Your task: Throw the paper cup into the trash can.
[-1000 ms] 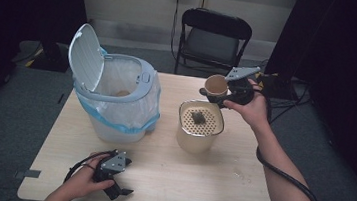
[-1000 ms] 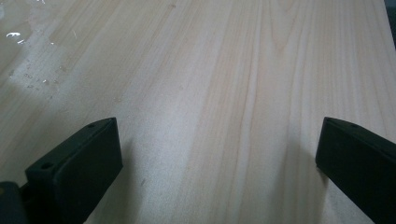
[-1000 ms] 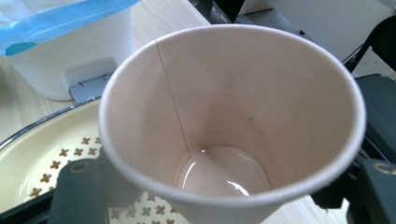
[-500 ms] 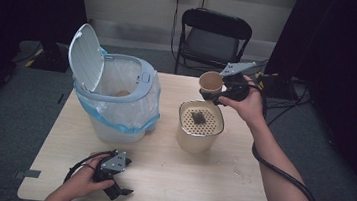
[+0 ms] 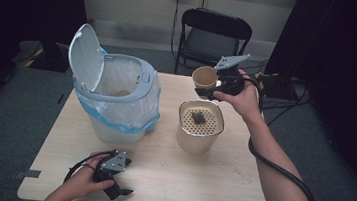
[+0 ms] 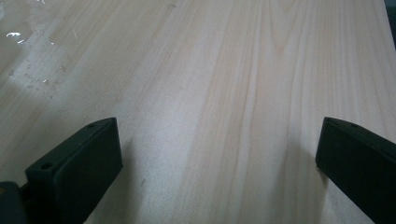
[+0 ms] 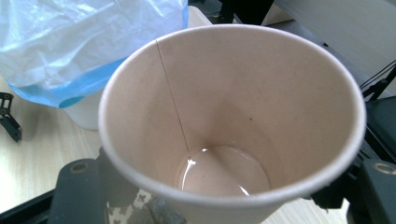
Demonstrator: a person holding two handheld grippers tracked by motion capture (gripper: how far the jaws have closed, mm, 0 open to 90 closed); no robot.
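Observation:
A tan paper cup (image 5: 205, 78) is held upright in the air just behind a beige canister (image 5: 199, 133), with my right gripper (image 5: 205, 90) shut on its side. In the right gripper view the cup (image 7: 233, 121) has a little clear liquid at the bottom, and my right gripper (image 7: 224, 200) clasps it from both sides. The canister has a perforated top with a dark lump (image 5: 198, 116) on it. My left gripper (image 5: 119, 191) rests near the table's front left edge. Its jaws stand wide apart over bare wood, so my left gripper (image 6: 219, 154) is open.
A white bin (image 5: 114, 119) with a clear blue-edged liner stands at the table's left, its lid (image 5: 86, 56) raised. A brown item (image 5: 123, 93) lies inside it. A black folding chair (image 5: 214, 34) stands behind the wooden table (image 5: 168, 180). Cables trail off to the right.
My right gripper has carried the cup a little to the left and slightly up. The left gripper has stayed still.

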